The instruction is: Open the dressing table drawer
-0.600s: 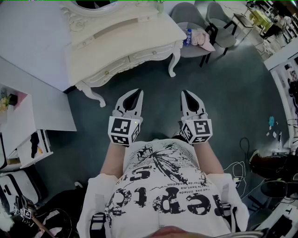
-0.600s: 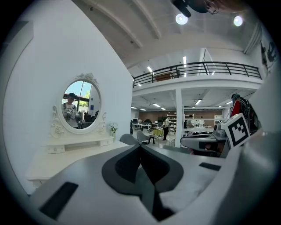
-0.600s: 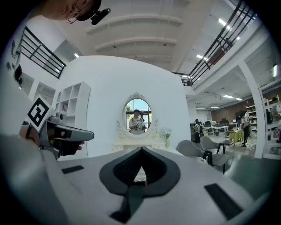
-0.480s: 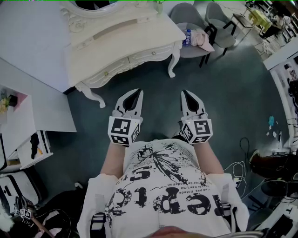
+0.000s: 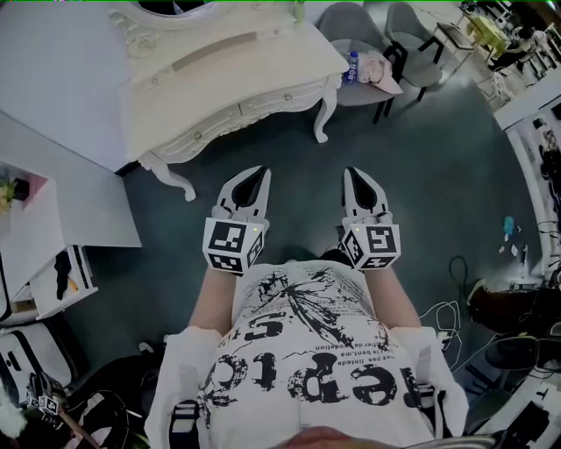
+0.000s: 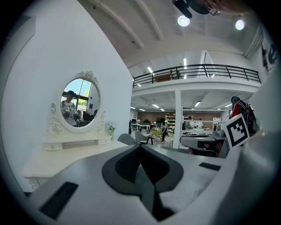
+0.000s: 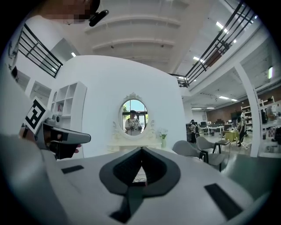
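Before the dressing table (image 5: 219,83), left tongs (image 5: 260,173) and right tongs (image 5: 349,174) closed, empty.

Bright, even light falls from the ceiling lamps (image 6: 183,20), which glare as white spots. The pale dressing table (image 5: 237,66) nearly washes out, and shadows on the floor (image 5: 438,175) are soft. Every view bows at its edges, with dark corners and a blurred foreground.

The dressing table (image 5: 263,61) stands ahead against the wall (image 5: 61,70), mirror (image 5: 175,10) at its back and drawers (image 5: 219,123) along its front, well apart from the left gripper (image 5: 252,173) and right gripper (image 5: 353,174) held side by side before it, with chairs (image 5: 346,26) to its right.
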A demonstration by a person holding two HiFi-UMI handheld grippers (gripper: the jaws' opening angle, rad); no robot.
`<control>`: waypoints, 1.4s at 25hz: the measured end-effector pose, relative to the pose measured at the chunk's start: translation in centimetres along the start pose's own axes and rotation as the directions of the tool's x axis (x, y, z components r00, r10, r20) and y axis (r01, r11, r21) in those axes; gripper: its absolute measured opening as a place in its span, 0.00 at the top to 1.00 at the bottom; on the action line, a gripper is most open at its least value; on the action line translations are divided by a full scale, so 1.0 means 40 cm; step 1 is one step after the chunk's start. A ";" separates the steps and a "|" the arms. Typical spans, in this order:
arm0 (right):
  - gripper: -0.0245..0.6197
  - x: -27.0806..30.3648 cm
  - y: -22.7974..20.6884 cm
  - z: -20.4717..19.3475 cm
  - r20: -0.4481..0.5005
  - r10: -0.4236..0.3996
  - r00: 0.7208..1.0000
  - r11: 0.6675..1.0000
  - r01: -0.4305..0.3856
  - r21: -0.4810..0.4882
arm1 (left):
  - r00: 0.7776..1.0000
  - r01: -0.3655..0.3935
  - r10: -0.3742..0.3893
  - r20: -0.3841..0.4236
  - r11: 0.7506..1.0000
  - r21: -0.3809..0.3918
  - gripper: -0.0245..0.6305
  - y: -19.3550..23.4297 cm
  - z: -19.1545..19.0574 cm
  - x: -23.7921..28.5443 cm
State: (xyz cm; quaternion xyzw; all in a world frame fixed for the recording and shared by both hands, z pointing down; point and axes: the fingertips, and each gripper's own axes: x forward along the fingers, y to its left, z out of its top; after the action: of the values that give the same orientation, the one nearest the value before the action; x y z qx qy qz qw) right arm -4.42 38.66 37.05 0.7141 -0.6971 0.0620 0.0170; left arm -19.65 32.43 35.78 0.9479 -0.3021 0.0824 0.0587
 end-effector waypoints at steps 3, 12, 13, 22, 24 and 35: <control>0.94 0.005 0.001 -0.008 -0.007 -0.004 1.000 1.000 0.004 0.004 | 1.000 0.000 0.000 -0.010 1.000 -0.007 0.93 0.004 -0.012 0.001; 0.94 0.074 -0.050 -0.045 -0.049 0.029 0.998 0.999 -0.029 0.018 | 0.998 -0.040 0.038 -0.043 0.998 -0.040 0.93 0.021 -0.040 0.069; 0.94 0.091 -0.064 -0.048 -0.053 0.038 0.998 0.999 -0.037 0.018 | 0.998 -0.045 0.043 -0.046 0.998 -0.040 0.93 0.023 -0.041 0.088; 0.94 0.343 -0.244 -0.032 -0.067 0.167 0.984 0.986 -0.167 0.001 | 0.986 -0.166 0.164 -0.041 0.985 -0.046 0.93 0.076 0.001 0.343; 0.94 0.408 -0.296 -0.020 -0.069 0.200 0.977 0.980 -0.201 -0.009 | 0.981 -0.192 0.191 -0.035 0.980 -0.053 0.93 0.085 0.017 0.419; 0.94 0.658 -0.564 0.001 -0.133 0.302 0.944 0.952 -0.305 -0.006 | 0.961 -0.274 0.271 -0.048 0.958 -0.086 0.93 0.077 0.069 0.750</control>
State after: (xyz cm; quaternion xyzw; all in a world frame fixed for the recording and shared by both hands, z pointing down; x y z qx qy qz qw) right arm 18.61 13.13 41.37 0.5925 -0.7968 0.1012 0.0622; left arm 3.00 12.60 39.04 0.8920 -0.4321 0.0925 0.0955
